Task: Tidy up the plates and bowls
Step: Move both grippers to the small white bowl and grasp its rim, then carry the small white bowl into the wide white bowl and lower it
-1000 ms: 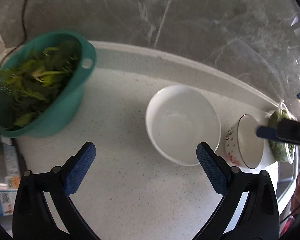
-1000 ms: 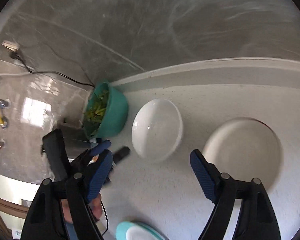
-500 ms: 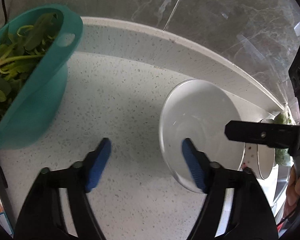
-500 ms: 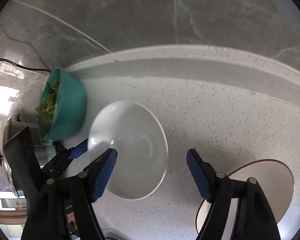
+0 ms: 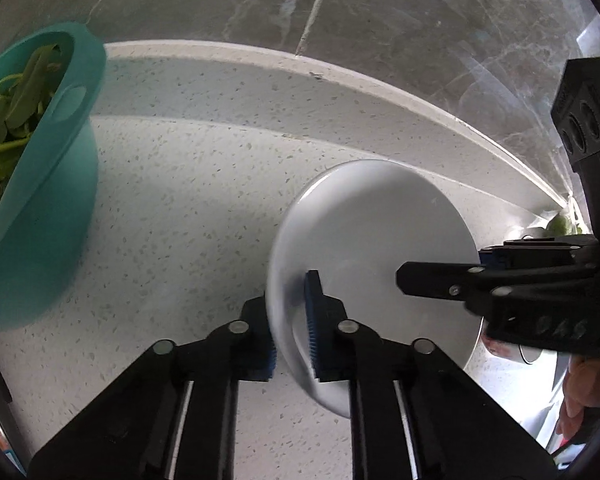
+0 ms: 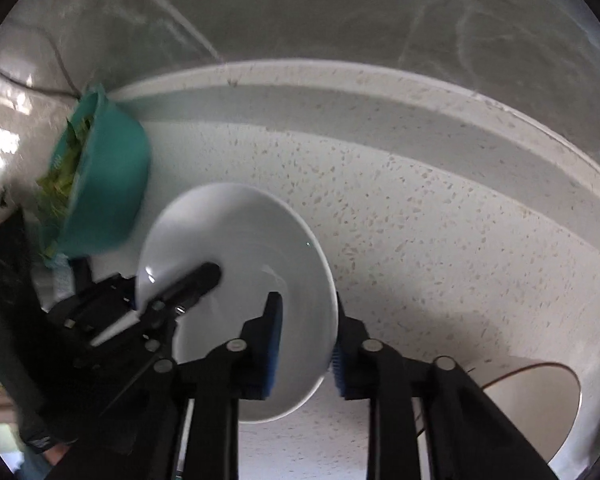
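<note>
A white bowl (image 5: 380, 240) sits on the speckled white counter (image 5: 188, 200). My left gripper (image 5: 292, 332) is shut on the bowl's near-left rim, one blue pad inside and one outside. My right gripper (image 6: 306, 344) is shut on the opposite rim of the same bowl (image 6: 236, 240), and it shows in the left wrist view (image 5: 480, 276) at the bowl's right edge. The left gripper shows in the right wrist view (image 6: 172, 296) at the bowl's left rim. A second white bowl with a dark rim (image 6: 532, 408) stands at the lower right.
A teal colander of green leaves (image 5: 40, 184) stands at the left, close to the white bowl in the right wrist view (image 6: 104, 184). A raised counter ledge (image 5: 340, 92) and grey marble wall (image 5: 340, 8) run behind. A cable (image 6: 52, 56) hangs on the wall.
Both grippers moved in on the white bowl and closed from wide open onto its opposite rims. The colander and patterned bowl shifted outward in the views.
</note>
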A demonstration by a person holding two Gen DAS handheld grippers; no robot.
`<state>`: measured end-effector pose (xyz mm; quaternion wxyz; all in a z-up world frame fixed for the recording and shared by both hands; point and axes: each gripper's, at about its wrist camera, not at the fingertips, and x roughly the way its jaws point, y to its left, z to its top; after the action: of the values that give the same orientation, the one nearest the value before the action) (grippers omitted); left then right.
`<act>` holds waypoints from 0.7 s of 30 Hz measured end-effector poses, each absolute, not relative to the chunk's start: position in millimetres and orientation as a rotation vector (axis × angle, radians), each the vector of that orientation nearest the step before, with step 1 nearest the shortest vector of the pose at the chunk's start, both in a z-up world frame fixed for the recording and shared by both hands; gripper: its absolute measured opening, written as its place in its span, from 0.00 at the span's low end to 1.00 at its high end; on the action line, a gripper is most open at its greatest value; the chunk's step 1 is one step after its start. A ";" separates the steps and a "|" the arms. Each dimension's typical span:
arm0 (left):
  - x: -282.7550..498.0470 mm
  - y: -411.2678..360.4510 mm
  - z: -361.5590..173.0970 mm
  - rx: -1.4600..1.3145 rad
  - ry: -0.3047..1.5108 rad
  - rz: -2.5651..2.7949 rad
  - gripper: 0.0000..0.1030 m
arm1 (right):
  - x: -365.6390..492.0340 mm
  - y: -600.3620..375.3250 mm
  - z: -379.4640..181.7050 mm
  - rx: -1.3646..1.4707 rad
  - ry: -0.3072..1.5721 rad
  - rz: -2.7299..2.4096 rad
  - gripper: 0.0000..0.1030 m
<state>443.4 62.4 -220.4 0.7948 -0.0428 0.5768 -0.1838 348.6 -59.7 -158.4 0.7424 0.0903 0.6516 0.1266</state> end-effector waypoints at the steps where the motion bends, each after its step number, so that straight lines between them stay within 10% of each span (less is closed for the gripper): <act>1: 441.8 58.1 -220.4 -0.096 1.241 -0.394 0.10 | 348.0 -58.3 -158.4 0.188 1.423 0.279 0.23; 21: 385.3 54.5 -176.6 -0.132 1.216 -0.406 0.09 | 311.2 -77.7 -125.7 0.267 1.340 0.334 0.17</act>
<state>385.3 54.5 -176.6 0.7994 -0.0617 0.5669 -0.1891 311.2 -77.7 -125.7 0.7628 0.1226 0.6159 0.1538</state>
